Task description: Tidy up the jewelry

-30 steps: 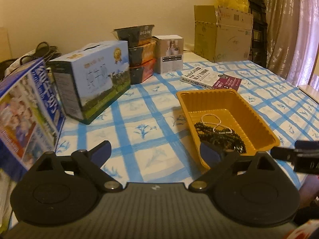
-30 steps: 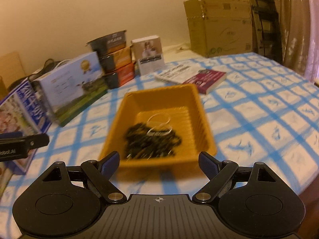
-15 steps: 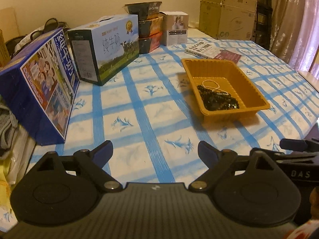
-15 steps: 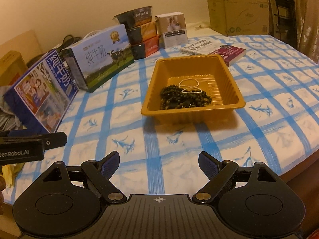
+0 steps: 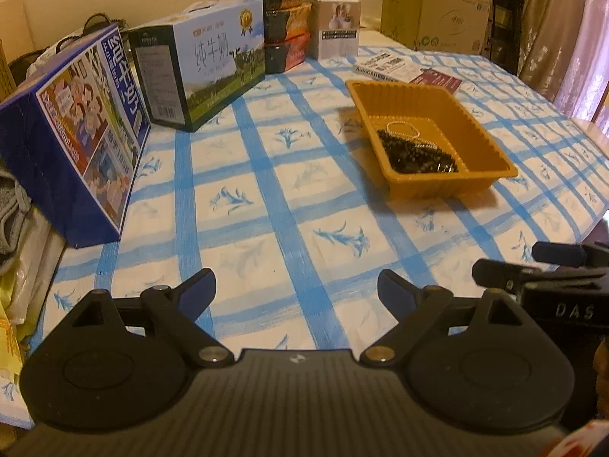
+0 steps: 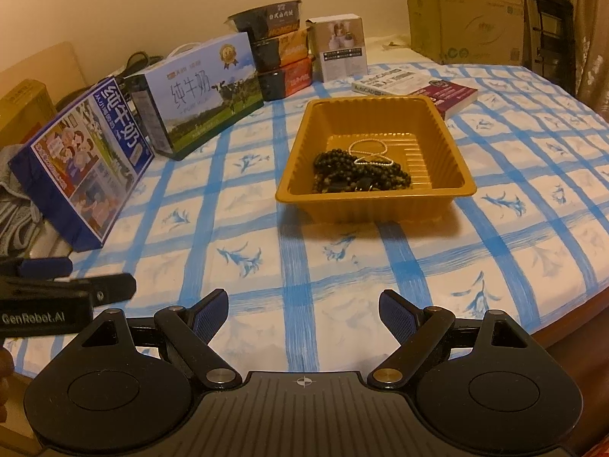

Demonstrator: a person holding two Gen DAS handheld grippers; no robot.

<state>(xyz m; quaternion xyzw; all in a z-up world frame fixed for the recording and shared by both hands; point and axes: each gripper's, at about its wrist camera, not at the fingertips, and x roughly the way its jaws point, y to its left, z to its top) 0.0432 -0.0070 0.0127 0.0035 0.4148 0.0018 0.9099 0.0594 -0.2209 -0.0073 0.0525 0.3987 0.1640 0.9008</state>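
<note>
Fingers of my right hand-held gripper (image 6: 303, 310) and my left hand-held gripper (image 5: 296, 291) stand wide apart, holding nothing, well short of the shallow orange plastic tray (image 6: 441, 141). Inside it lie dark beaded strands (image 6: 357, 177) and a thin pale chain (image 6: 367, 152): light, limp, tangle-prone; I'd pinch a raised loop. Beyond the tray sits a thick paperback book (image 6: 418, 89); left of it, printed milk cartons (image 6: 205, 95). Nothing blocks my reach across the blue-checked surface (image 6: 342, 274).

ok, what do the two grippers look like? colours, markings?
Both match: the left gripper and right gripper are matte black, ribbed in the middle, with round discs either side, brass-coloured pivot pins and blue-padded jaws. Side lettering reads "GenRobot.AI" on the left, "DAS" on the right.
</note>
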